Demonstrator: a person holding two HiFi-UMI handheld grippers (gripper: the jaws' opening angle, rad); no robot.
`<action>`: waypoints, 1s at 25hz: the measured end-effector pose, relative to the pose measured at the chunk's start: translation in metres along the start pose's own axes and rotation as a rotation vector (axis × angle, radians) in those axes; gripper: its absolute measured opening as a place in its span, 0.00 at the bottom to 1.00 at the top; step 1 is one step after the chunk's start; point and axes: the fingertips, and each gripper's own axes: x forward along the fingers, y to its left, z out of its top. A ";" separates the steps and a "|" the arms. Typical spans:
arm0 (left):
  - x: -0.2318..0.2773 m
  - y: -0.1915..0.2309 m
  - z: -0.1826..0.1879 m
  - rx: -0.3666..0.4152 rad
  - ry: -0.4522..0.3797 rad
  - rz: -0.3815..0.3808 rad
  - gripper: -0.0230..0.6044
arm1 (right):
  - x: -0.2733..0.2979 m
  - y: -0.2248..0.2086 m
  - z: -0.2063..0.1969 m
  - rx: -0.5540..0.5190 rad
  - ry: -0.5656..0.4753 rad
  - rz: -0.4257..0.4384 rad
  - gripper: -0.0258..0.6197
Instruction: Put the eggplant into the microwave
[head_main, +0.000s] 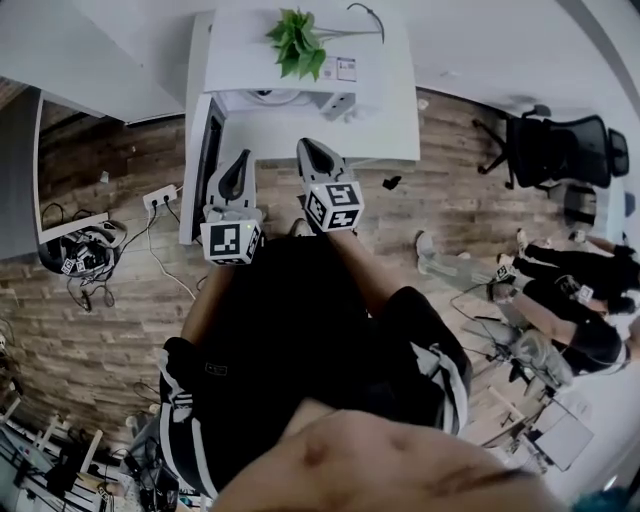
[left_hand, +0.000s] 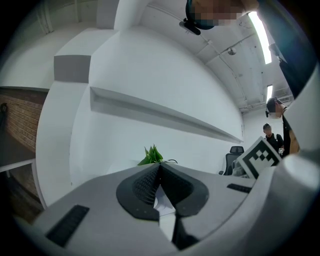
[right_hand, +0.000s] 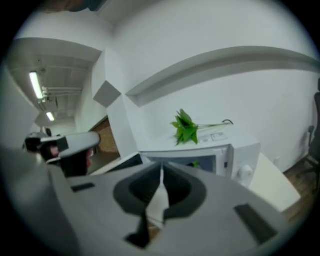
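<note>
Judging by the views along their jaws, the left hand-held gripper (left_hand: 160, 167) and the right hand-held gripper (right_hand: 161, 170) are both pinched together with nothing between them. They are held up before the microwave (right_hand: 227, 150), whose door (head_main: 205, 165) stands swung out to the left. No eggplant shows on the worktop (head_main: 390, 125); a small green fleck (right_hand: 195, 164) in the cavity may be its cap, or only a reflection of the plant (right_hand: 186, 127) on top. If it is inside, the door is the step: press its outer face near the free edge with the left closed jaws and swing it steadily until it latches.
</note>
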 end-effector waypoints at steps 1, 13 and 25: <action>-0.001 -0.001 -0.002 -0.002 0.006 -0.001 0.09 | -0.006 0.003 0.003 -0.002 -0.008 0.005 0.10; 0.001 -0.016 -0.006 0.016 0.015 -0.022 0.09 | -0.023 0.003 0.016 -0.006 -0.038 0.026 0.10; 0.003 -0.017 -0.005 0.016 0.008 -0.022 0.09 | -0.024 0.004 0.016 -0.015 -0.037 0.040 0.09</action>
